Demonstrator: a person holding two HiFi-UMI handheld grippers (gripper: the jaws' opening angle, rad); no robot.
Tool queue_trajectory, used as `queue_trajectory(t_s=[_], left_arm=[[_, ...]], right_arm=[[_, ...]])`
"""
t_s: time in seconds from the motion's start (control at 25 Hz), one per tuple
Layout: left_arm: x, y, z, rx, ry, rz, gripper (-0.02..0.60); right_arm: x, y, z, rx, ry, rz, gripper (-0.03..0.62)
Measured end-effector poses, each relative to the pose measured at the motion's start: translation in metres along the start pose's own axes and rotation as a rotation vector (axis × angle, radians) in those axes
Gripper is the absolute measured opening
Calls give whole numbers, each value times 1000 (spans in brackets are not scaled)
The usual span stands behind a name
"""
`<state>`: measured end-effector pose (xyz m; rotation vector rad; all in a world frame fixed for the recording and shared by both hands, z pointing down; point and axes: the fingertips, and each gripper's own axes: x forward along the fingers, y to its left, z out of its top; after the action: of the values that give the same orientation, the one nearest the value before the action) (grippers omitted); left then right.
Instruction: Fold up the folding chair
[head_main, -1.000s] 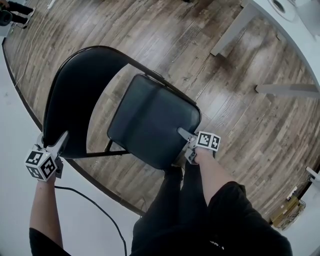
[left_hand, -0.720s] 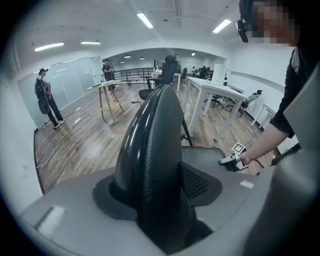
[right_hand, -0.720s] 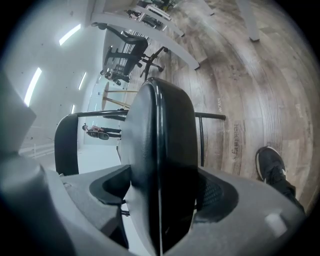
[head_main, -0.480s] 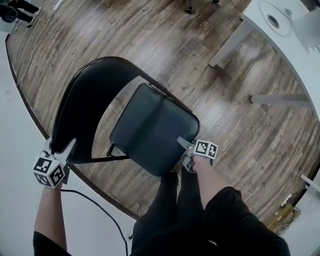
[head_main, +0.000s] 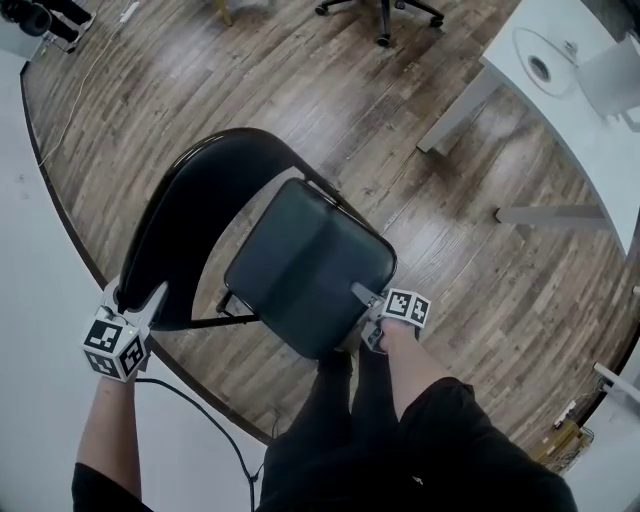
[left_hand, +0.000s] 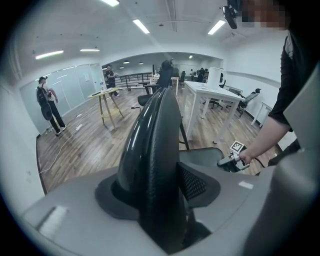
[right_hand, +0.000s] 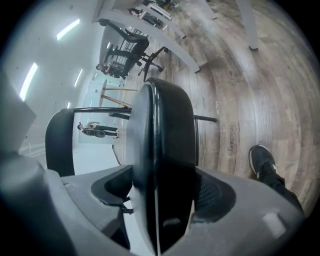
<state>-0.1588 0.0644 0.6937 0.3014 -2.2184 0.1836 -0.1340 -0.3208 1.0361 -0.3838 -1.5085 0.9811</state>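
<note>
Wooden floor of office room carries folding chair, not yet folded, seat level, close before person's legs. At chair top, left claw clenched on backrest rim; jaws just closing more, rim between pads. At chair front, right claw grasps seat edge; jaws also just closing, edge between them.

Step in hand, as I judge: securing both holds. Next move calls for swinging seat front up toward backrest while backrest is kept steady.
</note>
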Motion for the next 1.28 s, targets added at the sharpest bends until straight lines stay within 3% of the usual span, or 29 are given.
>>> queue_trajectory(t_s=[1.28], left_arm=[[-49, -93, 26, 70, -46, -4, 149]], right_arm=[[-34, 64, -6, -2, 12, -10, 274]])
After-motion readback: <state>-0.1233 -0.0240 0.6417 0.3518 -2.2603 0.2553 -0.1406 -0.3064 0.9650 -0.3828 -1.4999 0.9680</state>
